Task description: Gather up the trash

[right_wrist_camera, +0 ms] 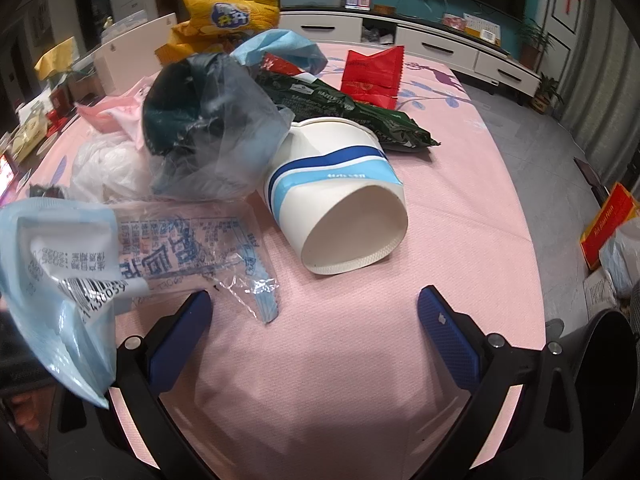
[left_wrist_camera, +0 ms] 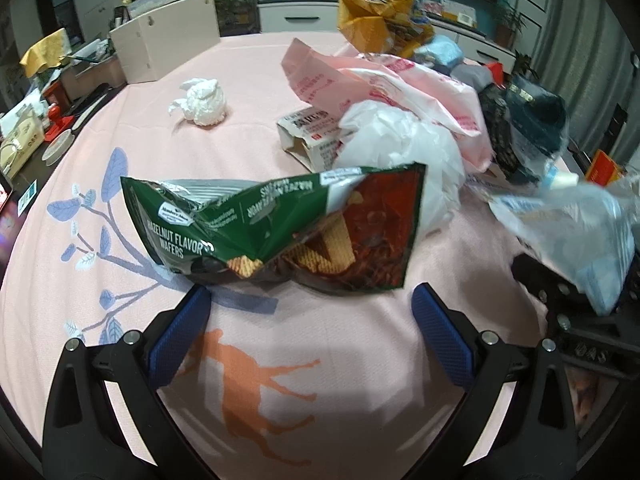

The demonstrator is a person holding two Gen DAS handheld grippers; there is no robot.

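**On the pink tabletop: litter awaiting collection**

On the pink tabletop (left_wrist_camera: 248, 60), near edge, left view: one green hazelnut wafer bag (left_wrist_camera: 272, 228), crumpled, torn open along its top, long axis running left to right across the line of approach. It lies just ahead of the left hand-held gripper (left_wrist_camera: 310, 304), whose blue pads stand wide apart and hold nothing; the left pad is at the bag's near edge, contact not certain. Contents of the bag: not visible.

Beyond it: crumpled white tissue (left_wrist_camera: 202, 100), far left; small cardboard carton (left_wrist_camera: 310, 132), open end toward the camera, apparently empty; white plastic bag (left_wrist_camera: 404, 148) and pink plastic bag (left_wrist_camera: 400, 80), heaped at right.

Right view: paper cup (right_wrist_camera: 336, 200), white with blue bands, lying on its side, base facing the right hand-held gripper (right_wrist_camera: 314, 304), just ahead and centred. That gripper is likewise spread wide and empty. Clear printed wrapper (right_wrist_camera: 120, 252) lies at near left, beside the left pad.

Judgement: each gripper is nearest its own item.
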